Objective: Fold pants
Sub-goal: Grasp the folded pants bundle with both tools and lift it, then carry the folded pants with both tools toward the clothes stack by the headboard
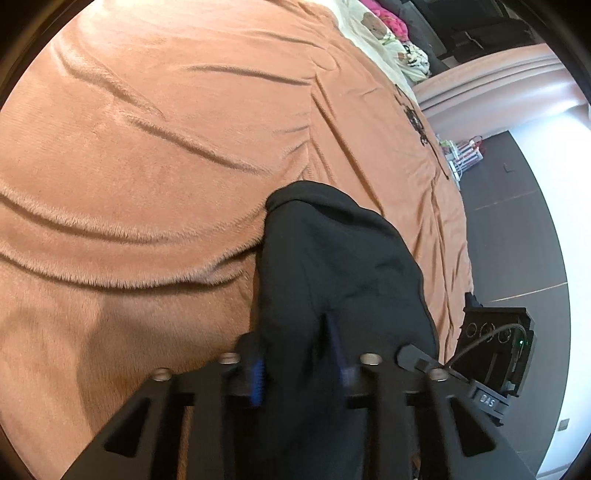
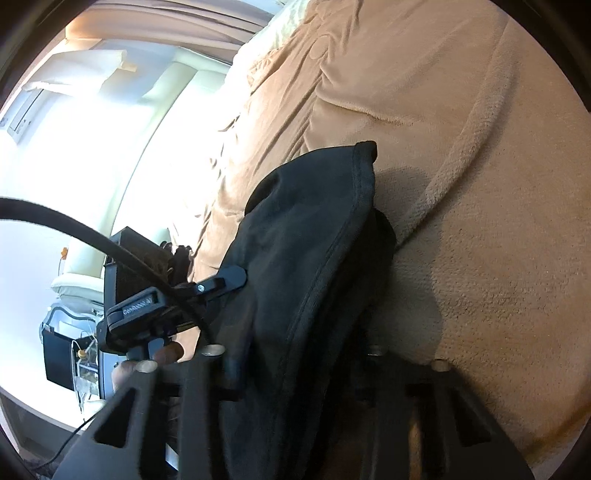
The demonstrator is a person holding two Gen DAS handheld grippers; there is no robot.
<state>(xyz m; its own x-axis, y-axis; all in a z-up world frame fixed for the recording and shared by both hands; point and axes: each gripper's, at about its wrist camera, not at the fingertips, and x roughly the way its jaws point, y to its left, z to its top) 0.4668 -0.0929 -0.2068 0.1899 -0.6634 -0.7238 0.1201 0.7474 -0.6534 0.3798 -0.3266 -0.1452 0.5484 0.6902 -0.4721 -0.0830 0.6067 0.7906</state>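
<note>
The pants (image 1: 332,266) are black and hang bunched over an orange-brown plush bedspread (image 1: 147,147). My left gripper (image 1: 299,365) is shut on a fold of the pants; its blue-padded fingers (image 1: 256,376) press the cloth from both sides. In the right wrist view the pants (image 2: 303,258) drape from my right gripper (image 2: 295,369), which is shut on them, with a stitched hem running up to a corner at the top. The right gripper's fingertips are buried in the cloth. The left gripper's body (image 2: 140,314) shows close by at the left.
The bedspread (image 2: 480,184) is creased and covers the whole bed. Cream and pink bedding (image 1: 388,33) lies at the far end. The bed's edge runs along the right, with dark floor (image 1: 517,240) and a small cluttered rack (image 1: 461,151) beyond. The right gripper's body (image 1: 498,343) sits at the edge.
</note>
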